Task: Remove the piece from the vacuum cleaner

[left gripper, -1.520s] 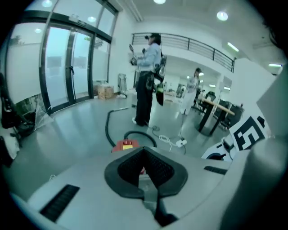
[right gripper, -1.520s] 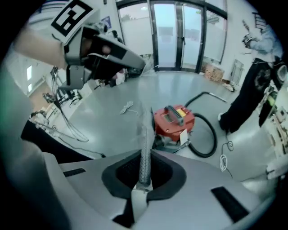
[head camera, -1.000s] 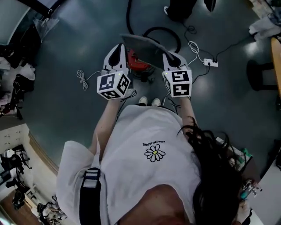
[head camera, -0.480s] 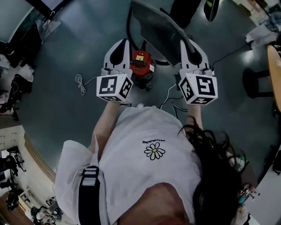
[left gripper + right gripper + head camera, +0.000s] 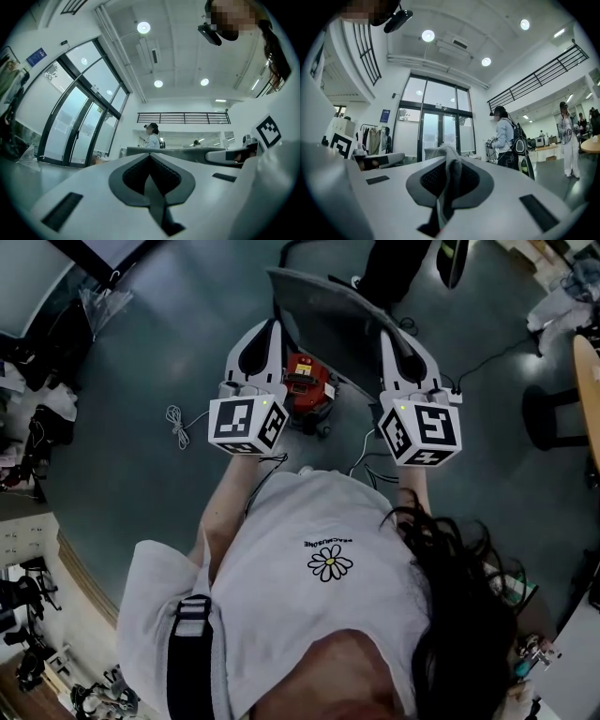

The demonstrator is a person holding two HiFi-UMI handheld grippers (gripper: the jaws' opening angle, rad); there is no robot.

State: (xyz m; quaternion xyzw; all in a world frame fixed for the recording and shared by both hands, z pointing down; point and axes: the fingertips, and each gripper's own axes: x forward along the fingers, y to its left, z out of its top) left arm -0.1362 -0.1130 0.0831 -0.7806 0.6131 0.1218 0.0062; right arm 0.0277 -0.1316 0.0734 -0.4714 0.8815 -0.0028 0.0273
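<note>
A flat grey fabric piece (image 5: 337, 320) hangs in the air, stretched between my two grippers above the small red vacuum cleaner (image 5: 305, 381) on the floor. My left gripper (image 5: 273, 329) is shut on the piece's left edge, which shows as a thin grey strip (image 5: 180, 151) running right from the left gripper (image 5: 151, 176). My right gripper (image 5: 385, 337) is shut on the right edge. In the right gripper view the grey cloth (image 5: 451, 157) bunches up between the pads of the right gripper (image 5: 447, 183). Both grippers point about level.
A white cable (image 5: 175, 415) lies on the grey floor to the left, and a black hose (image 5: 279, 261) curves behind the vacuum cleaner. A stool (image 5: 551, 411) stands at the right. Two people (image 5: 506, 138) (image 5: 567, 140) stand farther off, near glass doors (image 5: 436, 136).
Both grippers have gone up with the grey piece, which has lifted clear of the red vacuum cleaner and now spans wider between them. The right gripper rose more than the left.
</note>
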